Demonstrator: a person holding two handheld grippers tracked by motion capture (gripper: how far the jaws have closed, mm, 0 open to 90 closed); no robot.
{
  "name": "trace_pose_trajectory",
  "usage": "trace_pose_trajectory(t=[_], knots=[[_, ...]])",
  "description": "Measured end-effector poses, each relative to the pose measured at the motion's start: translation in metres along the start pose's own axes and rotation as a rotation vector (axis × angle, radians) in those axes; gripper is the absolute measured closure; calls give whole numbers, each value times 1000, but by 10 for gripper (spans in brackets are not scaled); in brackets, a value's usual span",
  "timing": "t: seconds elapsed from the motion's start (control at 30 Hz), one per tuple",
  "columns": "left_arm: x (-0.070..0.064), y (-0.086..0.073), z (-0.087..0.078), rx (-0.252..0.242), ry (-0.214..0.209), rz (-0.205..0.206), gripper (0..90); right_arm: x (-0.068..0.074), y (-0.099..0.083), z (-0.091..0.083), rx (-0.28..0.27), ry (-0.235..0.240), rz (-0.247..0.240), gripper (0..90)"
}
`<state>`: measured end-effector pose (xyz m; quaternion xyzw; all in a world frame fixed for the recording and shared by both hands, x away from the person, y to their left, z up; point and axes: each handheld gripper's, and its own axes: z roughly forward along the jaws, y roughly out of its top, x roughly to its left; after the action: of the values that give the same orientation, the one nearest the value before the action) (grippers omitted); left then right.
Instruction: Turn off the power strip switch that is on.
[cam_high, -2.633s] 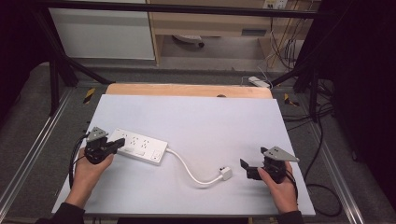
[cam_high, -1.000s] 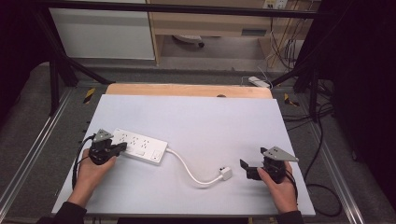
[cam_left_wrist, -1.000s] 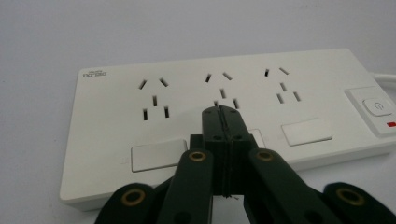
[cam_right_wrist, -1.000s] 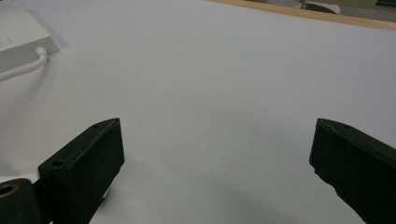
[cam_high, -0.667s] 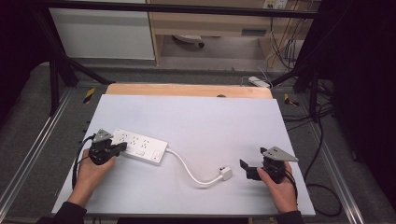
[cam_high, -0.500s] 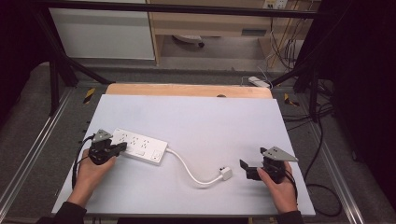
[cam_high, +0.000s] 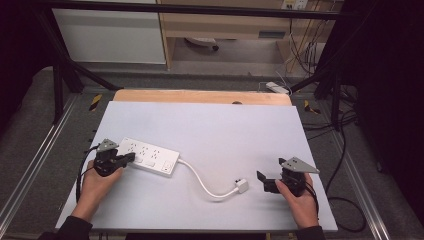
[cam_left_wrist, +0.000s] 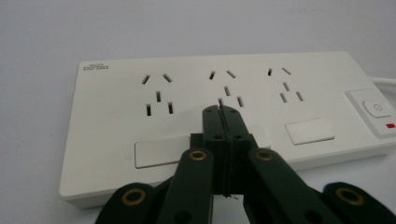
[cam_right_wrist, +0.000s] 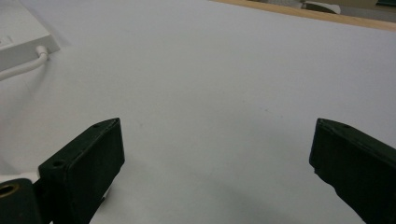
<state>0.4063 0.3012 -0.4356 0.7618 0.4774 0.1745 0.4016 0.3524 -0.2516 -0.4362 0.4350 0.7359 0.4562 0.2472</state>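
Note:
A white power strip (cam_high: 148, 155) lies on the left half of the white table (cam_high: 215, 130), with several sockets and a switch on its top face (cam_left_wrist: 224, 84). Its white cable (cam_high: 200, 182) curves right to a plug (cam_high: 242, 186) lying flat. My left gripper (cam_high: 131, 157) is shut with nothing between its jaws, and its tips (cam_left_wrist: 223, 112) sit over the strip's near long edge, below the middle socket. My right gripper (cam_high: 262, 180) stands open just right of the plug, low over bare table (cam_right_wrist: 217, 140). The strip's corner (cam_right_wrist: 18, 42) and cable (cam_right_wrist: 23, 67) show at the upper left of the right gripper view.
A wooden board (cam_high: 200, 96) runs along the table's far edge. Beyond it on the floor lie another white power strip (cam_high: 277, 87) and loose cables (cam_high: 305, 55). Black frame legs (cam_high: 60, 75) stand at both far corners.
My left gripper has edged a little right, onto the power strip's near end, and has held still for the last second. The right gripper has not moved.

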Motion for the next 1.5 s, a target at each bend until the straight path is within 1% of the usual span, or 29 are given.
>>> trace_pose_trajectory(t=[0.1, 0.3, 0.57, 0.67, 0.9, 1.0, 1.07, 1.17, 1.3, 1.5], knots=[[-1, 0, 0, 3, 3, 12, 900, 0, 0, 0, 1, 0, 1, 36], [-2, 0, 1, -3, 2, 11, 900, 0, 0, 0, 1, -1, -3, 36], [-3, 0, 1, -1, 6, 28, 900, 0, 0, 0, 1, -1, -3, 36], [-3, 0, 1, -3, 7, 27, 900, 0, 0, 0, 1, -1, -2, 36], [-5, 0, 1, -6, 27, 49, 900, 0, 0, 0, 0, -2, 0, 36], [-6, 1, 1, -14, 29, 48, 900, 0, 0, 0, 1, -1, 0, 36], [-6, 1, 0, -17, 27, 54, 900, 0, 0, 0, 0, -1, 0, 36], [-7, 1, 0, -26, 23, 51, 900, 0, 0, 0, 0, -2, 0, 36], [-9, 2, 1, -32, 20, 58, 900, 0, 0, 0, 0, -1, 1, 36], [-9, 2, 0, -56, 1, 49, 900, 0, 0, 0, -2, -2, 1, 36]])
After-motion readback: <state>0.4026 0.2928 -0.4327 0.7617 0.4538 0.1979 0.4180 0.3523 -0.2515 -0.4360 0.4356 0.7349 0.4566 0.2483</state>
